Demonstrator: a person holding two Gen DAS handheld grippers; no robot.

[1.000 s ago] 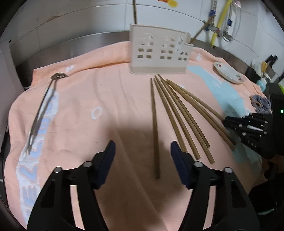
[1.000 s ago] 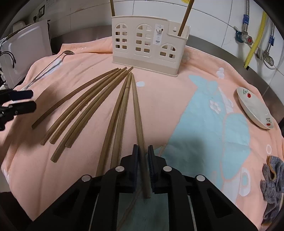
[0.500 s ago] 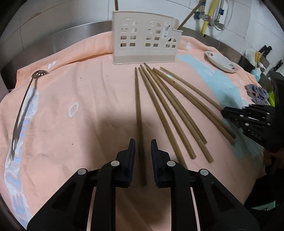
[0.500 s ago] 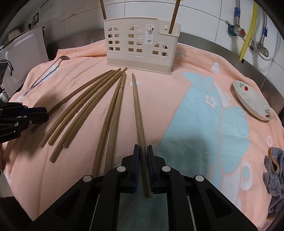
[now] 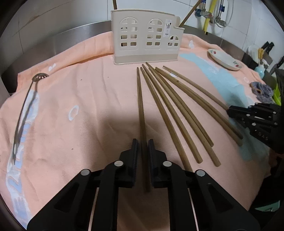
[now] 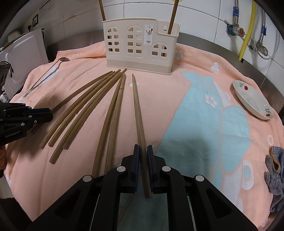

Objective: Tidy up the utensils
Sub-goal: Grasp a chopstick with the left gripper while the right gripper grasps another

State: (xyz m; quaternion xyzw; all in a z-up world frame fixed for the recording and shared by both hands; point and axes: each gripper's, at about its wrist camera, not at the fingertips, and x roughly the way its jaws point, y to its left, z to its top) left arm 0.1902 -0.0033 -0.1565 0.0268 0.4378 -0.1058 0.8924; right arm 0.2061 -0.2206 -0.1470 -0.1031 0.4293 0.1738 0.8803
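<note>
Chopsticks [image 5: 170,108] of brown wood, fanned out flat on the peach towel [image 5: 85,99], thin tips gathered just before the cream utensil holder [image 5: 145,38], thick ends spread toward the cameras. Leftmost chopstick [image 5: 141,113] of the fan clamped between the closed fingers of the left claw [image 5: 142,147], butt end poking back past the pads. Rightmost chopstick [image 6: 137,113] pinched the same way in the right claw [image 6: 142,154], also closed on its stick, tip pointing at the holder's base, set a little apart from the rest. Between those two, six more loose on the cloth: a close pair [image 6: 113,115] just left of the right claw's stick, then four [image 6: 79,110] splayed further left. Holder upright at the far edge of the towel, arched window cut-outs on its front, two sticks [image 6: 171,19] already standing in it, one at each end, leaning slightly. Slotted metal spoon [image 5: 24,106] well off to the left on the towel, bowl toward the wall. Small flowered dish [image 6: 252,101] at the right, on the towel's edge. Grey knitted rag [image 6: 274,170] nearer, at the far right. Steel tabletop [image 5: 74,33] rim showing behind the towel, white tiled wall [image 6: 195,16] beyond, yellow hose and valves [image 6: 246,30] at the upper right.
</note>
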